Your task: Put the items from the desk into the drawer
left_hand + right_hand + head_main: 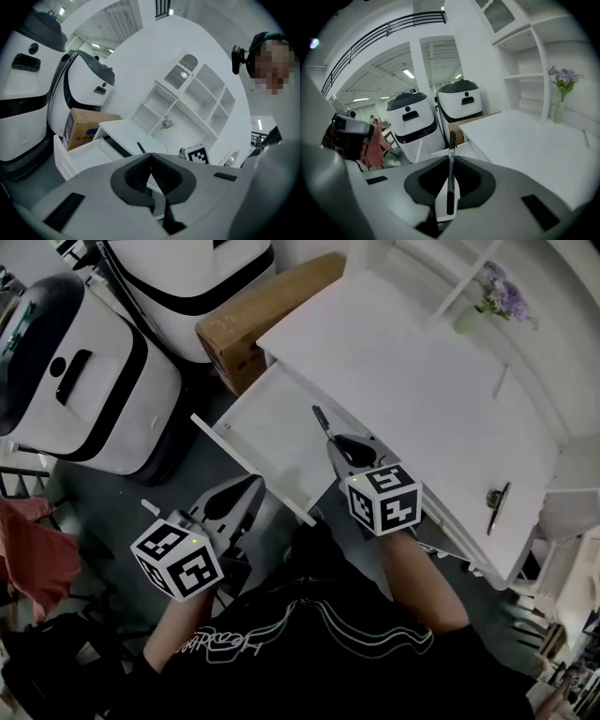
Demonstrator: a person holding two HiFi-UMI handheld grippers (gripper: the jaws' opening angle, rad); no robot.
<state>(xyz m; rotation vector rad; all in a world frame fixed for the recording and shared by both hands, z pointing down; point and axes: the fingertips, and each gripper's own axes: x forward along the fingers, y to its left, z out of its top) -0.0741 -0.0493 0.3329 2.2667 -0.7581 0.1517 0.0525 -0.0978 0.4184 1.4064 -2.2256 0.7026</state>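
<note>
A black pen stands clamped between the jaws of my right gripper, its tip poking out past them. In the head view that right gripper hovers over the open white drawer, the pen jutting from its front. My left gripper is shut with nothing between its jaws, just off the drawer's front panel. The left gripper view shows the left gripper with its jaws touching, the drawer and the desk beyond. The white desk top looks bare.
A brown cardboard box sits on the floor beside the desk. Two large white machines stand to the left. A vase of purple flowers rests in the shelf unit behind the desk. A second drawer handle shows at right.
</note>
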